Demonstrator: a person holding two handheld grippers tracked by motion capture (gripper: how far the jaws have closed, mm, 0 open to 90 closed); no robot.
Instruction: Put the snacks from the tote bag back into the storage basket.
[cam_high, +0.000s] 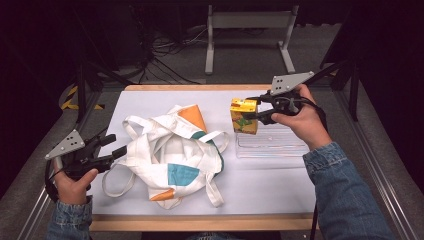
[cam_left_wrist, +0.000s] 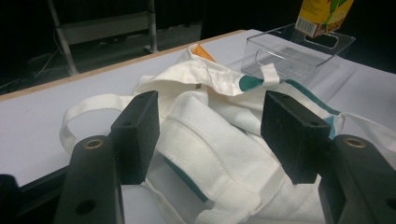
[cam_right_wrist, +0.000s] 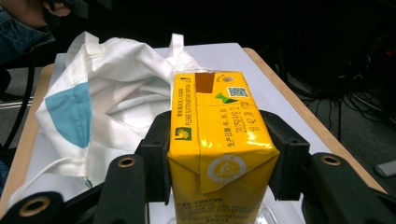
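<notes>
Evidently for bagging, the right gripper (cam_high: 251, 106) clamps the yellow carton (cam_high: 244, 116) between its fingers, while the left gripper (cam_high: 116, 145) gapes empty, fingertips at the tote bag (cam_high: 172, 155).

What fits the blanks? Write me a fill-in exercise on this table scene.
1. The right gripper holds a yellow ____ between its jaws.
2. The carton hangs over a clear ____.
3. The left gripper has its jaws open at a white cloth ____.

Missing words: carton; tray; bag.
</notes>
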